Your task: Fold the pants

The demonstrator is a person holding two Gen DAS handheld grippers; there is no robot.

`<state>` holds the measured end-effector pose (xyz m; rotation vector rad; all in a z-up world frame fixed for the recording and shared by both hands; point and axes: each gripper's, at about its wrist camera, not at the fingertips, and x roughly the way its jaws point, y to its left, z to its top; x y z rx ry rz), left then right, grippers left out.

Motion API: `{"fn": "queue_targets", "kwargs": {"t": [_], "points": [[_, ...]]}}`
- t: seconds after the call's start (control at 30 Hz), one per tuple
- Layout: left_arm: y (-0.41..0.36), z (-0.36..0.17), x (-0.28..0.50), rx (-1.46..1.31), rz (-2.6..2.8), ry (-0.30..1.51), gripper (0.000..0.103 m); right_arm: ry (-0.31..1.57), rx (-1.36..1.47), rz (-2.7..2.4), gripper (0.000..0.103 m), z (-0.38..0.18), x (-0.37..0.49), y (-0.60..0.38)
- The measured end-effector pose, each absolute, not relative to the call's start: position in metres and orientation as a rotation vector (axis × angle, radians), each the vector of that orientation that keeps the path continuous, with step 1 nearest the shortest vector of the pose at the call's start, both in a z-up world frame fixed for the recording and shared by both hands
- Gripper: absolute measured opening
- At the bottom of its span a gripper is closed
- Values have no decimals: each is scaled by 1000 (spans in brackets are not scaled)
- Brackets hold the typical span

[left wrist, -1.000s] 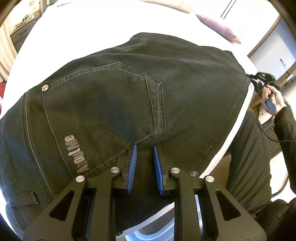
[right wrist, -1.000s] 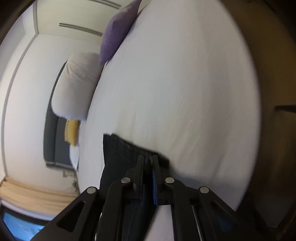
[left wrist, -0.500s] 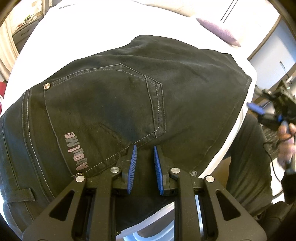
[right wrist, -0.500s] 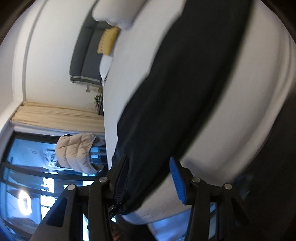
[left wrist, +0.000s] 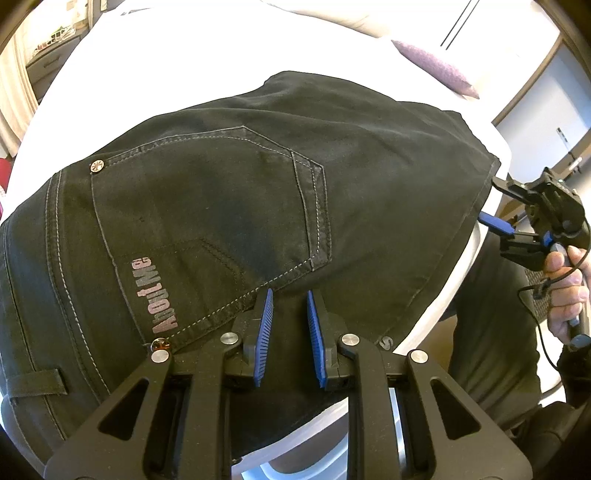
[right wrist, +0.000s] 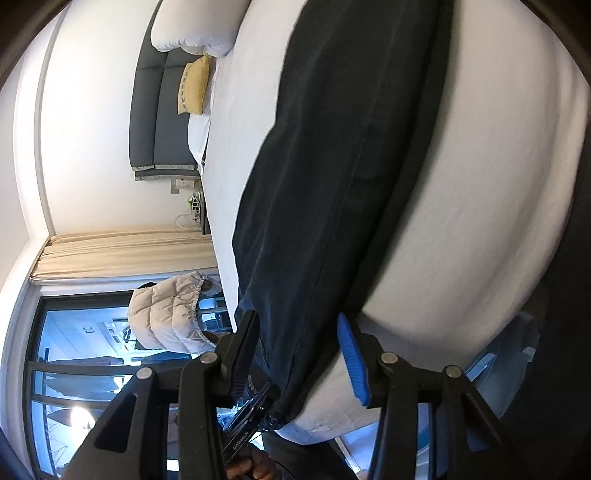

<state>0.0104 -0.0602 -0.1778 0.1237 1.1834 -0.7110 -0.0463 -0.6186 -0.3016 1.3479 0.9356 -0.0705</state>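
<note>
Black jeans [left wrist: 229,206] lie folded on a white bed [left wrist: 184,48], back pocket and "AboutMe" print facing up. My left gripper [left wrist: 290,314] hovers open and empty just above the jeans near the pocket's lower corner. My right gripper [left wrist: 496,206] shows at the right edge of the left wrist view, open, just off the jeans' far end by the bed edge. In the right wrist view, which is rolled sideways, the right gripper [right wrist: 299,332] is open with the jeans [right wrist: 332,184] running away from between its fingers.
A purple pillow [left wrist: 436,66] lies at the bed's far right. A white pillow [right wrist: 195,26], a yellow cushion [right wrist: 194,86] and a grey headboard [right wrist: 155,122] are at the head. A beige puffer jacket [right wrist: 170,314] hangs by the window. The bed edge [left wrist: 443,295] drops off at the right.
My right gripper let go of the jeans' end, opened and pulled back off the bed edge, its view swinging round. My left gripper stayed still and open.
</note>
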Motion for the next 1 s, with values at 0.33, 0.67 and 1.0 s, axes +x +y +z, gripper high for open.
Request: {"fn": "queue_targets", "kwargs": {"t": [0.33, 0.67, 1.0], "points": [[-66, -178, 12, 138, -702, 1185, 19, 1009, 1418, -49, 40, -324, -39, -609], [-68, -178, 10, 150, -697, 1180, 19, 1008, 1448, -88, 5, -338, -40, -604], [-66, -179, 11, 138, -700, 1182, 19, 913, 1453, -111, 9, -335, -51, -619]]}}
